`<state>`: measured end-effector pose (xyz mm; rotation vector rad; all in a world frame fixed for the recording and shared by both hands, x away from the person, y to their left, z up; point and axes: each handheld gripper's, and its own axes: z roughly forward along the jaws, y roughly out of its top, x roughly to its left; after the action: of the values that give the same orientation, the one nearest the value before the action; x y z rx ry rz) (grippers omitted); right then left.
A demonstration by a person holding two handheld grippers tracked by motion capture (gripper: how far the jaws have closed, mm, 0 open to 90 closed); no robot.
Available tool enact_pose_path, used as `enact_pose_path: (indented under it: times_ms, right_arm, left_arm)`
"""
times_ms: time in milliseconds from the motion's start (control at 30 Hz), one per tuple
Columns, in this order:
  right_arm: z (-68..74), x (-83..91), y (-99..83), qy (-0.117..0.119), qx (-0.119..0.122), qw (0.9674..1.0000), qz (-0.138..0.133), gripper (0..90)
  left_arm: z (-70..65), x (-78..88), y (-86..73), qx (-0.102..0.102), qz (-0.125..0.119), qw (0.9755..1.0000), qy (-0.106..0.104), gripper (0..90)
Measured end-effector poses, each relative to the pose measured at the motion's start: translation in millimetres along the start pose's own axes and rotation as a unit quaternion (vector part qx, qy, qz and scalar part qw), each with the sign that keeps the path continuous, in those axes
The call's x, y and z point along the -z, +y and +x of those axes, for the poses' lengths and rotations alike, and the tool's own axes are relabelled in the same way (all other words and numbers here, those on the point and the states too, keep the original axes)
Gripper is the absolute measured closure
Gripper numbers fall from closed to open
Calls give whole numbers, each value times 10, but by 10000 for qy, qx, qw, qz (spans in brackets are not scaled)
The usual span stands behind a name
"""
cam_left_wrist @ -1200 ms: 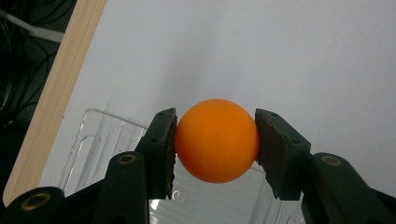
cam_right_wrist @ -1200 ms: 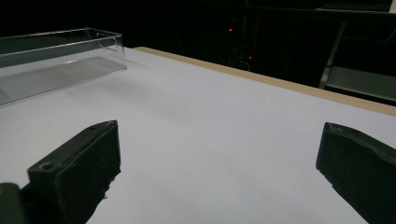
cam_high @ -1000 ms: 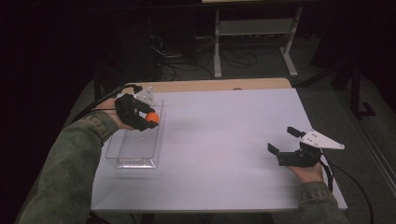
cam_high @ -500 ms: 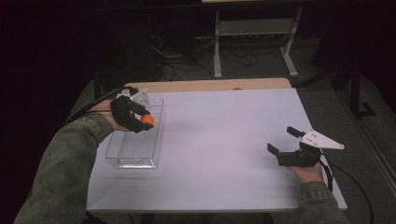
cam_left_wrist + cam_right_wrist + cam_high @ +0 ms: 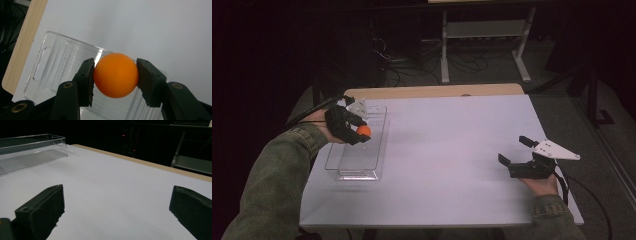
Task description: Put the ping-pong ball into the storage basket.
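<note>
Left gripper (image 5: 115, 77): jaws clamped on the orange ball (image 5: 116, 75), one pad on each side, ball clear of any surface. Directly below and beyond it lies the clear plastic tray (image 5: 50, 72), empty, long axis running away from the person; the ball hangs over its far half. Judgement: the drop goes straight down, left hand alone. Right gripper (image 5: 524, 152): jaws wide, nothing between them, resting well apart across the white table (image 5: 452, 150).

Dim, dark surroundings beyond a brightly lit white table (image 5: 452, 150), grainy high view, soft close-up jaws.
</note>
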<state>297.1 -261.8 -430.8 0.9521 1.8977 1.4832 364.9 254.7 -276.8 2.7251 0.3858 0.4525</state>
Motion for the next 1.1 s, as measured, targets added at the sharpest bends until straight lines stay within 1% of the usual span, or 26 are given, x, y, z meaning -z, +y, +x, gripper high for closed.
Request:
enact_pose_path:
  times_ms: [133,667,900,1100]
  right_arm:
    - [4,-3,-1,6,6,10000,13,0]
    - [7,-9,-4,4,10,10000,36,0]
    - [6,-9,-6,7,12,10000,39,0]
    - [6,-9,-7,6,13,10000,41,0]
  left_arm:
    - [-3,-20,-9,15,-19,10000,-19,505]
    - [-19,-151,-70,15,83,9998,-167,505]
    - [-28,-213,-102,71,87,9997,-214,505]
    - [-28,-276,-132,78,89,9996,-263,505]
